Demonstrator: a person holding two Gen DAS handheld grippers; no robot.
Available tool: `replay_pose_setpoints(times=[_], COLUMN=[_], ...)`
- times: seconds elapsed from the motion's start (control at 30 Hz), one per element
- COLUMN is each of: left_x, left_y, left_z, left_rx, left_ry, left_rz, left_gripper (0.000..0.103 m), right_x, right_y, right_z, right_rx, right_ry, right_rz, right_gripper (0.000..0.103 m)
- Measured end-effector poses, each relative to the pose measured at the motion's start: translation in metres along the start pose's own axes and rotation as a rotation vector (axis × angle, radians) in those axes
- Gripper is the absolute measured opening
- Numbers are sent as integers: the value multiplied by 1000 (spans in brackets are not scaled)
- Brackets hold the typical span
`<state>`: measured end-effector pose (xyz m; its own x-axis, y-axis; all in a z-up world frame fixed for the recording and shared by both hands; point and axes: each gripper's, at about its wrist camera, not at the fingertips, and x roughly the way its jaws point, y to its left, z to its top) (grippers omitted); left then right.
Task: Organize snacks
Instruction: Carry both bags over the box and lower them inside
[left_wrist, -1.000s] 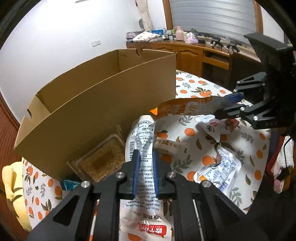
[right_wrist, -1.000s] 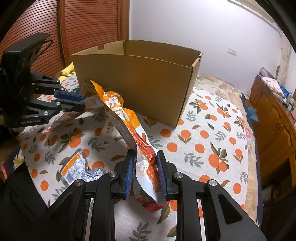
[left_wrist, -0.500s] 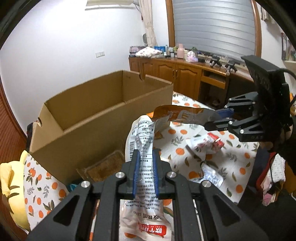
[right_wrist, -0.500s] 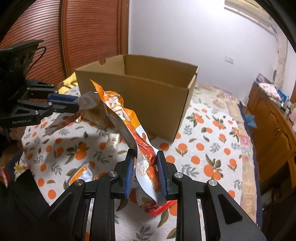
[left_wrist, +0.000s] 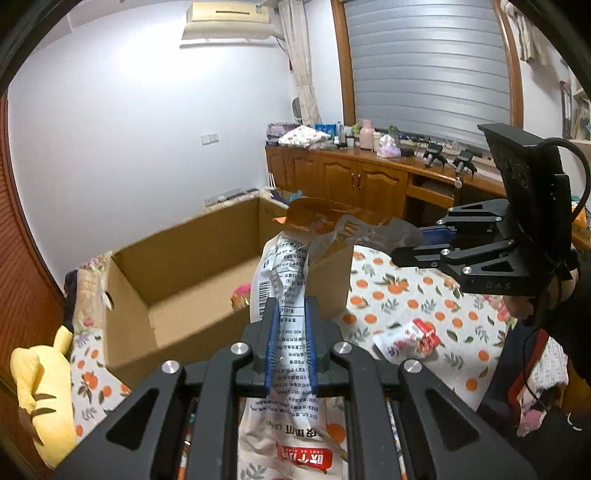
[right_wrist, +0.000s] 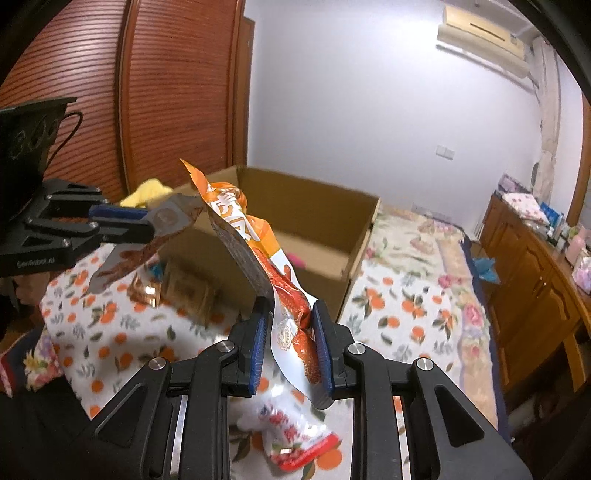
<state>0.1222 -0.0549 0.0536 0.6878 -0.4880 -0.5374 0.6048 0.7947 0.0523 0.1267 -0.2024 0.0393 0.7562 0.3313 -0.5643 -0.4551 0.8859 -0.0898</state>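
Observation:
My left gripper (left_wrist: 290, 345) is shut on a white printed snack bag (left_wrist: 284, 291), held up in front of the open cardboard box (left_wrist: 192, 258). My right gripper (right_wrist: 290, 349) is shut on an orange snack bag (right_wrist: 258, 251), held up near the box (right_wrist: 325, 229). In the left wrist view the right gripper (left_wrist: 424, 240) and its orange bag (left_wrist: 321, 218) hang over the box's right end. In the right wrist view the left gripper (right_wrist: 147, 225) holds its bag's silver side (right_wrist: 140, 251). A pink item (left_wrist: 242, 291) lies inside the box.
A red-white snack packet (left_wrist: 406, 338) lies on the orange-print cloth (left_wrist: 406, 295). A brown packet (right_wrist: 188, 291) leans at the box's front. A yellow plush (left_wrist: 44, 384) sits at the left. A wooden cabinet (left_wrist: 369, 177) stands behind.
Both grippers have risen with their bags, from table level to above the box rim, so the box interior now shows. Both stay shut.

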Motion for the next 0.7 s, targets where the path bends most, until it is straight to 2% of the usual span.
replay_pose_setpoints(times=[0.33, 0.7], left_x=[-2, 15], left_y=[24, 58], left_z=[27, 48], left_rx=[-18, -64], left_ry=[-28, -21], left_rz=[47, 95], left_gripper=[10, 10], right_x=[19, 56], right_y=[-2, -12], right_z=[44, 69], right_rx=[4, 30], right_ry=[-34, 3], right_rz=[-40, -78], right_gripper=[23, 23])
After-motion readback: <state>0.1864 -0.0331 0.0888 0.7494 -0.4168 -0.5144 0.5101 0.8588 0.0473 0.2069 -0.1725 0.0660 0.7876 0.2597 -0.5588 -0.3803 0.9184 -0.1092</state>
